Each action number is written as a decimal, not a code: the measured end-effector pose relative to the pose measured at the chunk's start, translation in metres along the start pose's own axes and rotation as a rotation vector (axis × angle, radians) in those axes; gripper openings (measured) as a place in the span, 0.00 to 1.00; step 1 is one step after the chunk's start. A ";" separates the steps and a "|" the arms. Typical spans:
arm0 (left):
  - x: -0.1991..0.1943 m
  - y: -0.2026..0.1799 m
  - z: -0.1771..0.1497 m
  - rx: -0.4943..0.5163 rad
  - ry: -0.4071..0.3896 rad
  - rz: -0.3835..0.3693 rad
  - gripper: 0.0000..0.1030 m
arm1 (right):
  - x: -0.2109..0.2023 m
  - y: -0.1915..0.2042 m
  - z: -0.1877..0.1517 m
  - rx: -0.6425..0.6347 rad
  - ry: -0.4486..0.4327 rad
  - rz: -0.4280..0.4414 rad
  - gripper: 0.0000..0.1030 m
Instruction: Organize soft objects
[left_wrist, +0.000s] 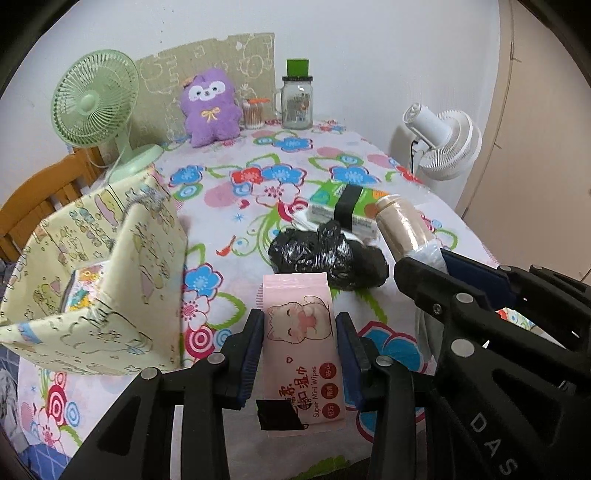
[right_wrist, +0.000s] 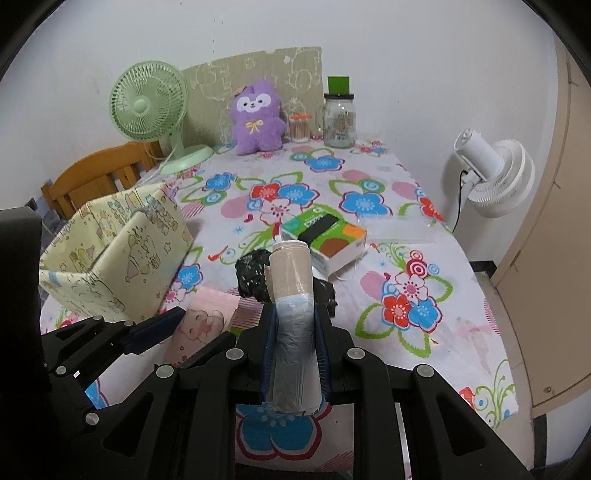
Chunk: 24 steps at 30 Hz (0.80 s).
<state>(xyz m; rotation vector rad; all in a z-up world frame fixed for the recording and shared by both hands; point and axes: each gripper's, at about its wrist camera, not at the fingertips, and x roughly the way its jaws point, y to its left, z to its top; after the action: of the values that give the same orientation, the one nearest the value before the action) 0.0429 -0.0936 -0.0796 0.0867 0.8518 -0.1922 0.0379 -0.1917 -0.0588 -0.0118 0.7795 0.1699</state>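
My left gripper (left_wrist: 300, 325) is shut on a pink pack of mini wipes (left_wrist: 301, 332) with a cat picture, held above the flowered tablecloth. My right gripper (right_wrist: 293, 317) is shut on a roll of grey bags with a beige band (right_wrist: 291, 295); that roll (left_wrist: 400, 230) also shows at the right of the left wrist view. A crumpled black plastic bag (left_wrist: 325, 258) lies on the cloth just beyond both grippers. Behind it sits a green tissue pack (right_wrist: 325, 236) with a black strap. A pale yellow fabric box (left_wrist: 99, 266) stands open at the left, with something colourful inside.
At the far edge stand a purple plush toy (left_wrist: 210, 107), a green desk fan (left_wrist: 96, 107), a cotton swab tub (left_wrist: 254, 114) and a glass jar with a green lid (left_wrist: 297, 99). A white fan (right_wrist: 495, 173) stands off the table's right side. A wooden chair (right_wrist: 92, 177) is at the left.
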 end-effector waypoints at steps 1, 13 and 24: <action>-0.003 0.000 0.001 0.001 -0.008 0.003 0.39 | -0.003 0.000 0.001 0.001 -0.006 0.000 0.23; -0.033 0.002 0.008 0.003 -0.076 0.023 0.39 | -0.034 0.010 0.008 -0.001 -0.073 -0.003 0.23; -0.055 0.007 0.017 0.009 -0.126 0.030 0.39 | -0.055 0.019 0.020 0.005 -0.118 -0.020 0.23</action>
<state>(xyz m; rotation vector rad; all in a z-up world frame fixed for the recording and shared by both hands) 0.0219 -0.0816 -0.0267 0.0947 0.7233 -0.1720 0.0108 -0.1797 -0.0054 -0.0051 0.6617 0.1485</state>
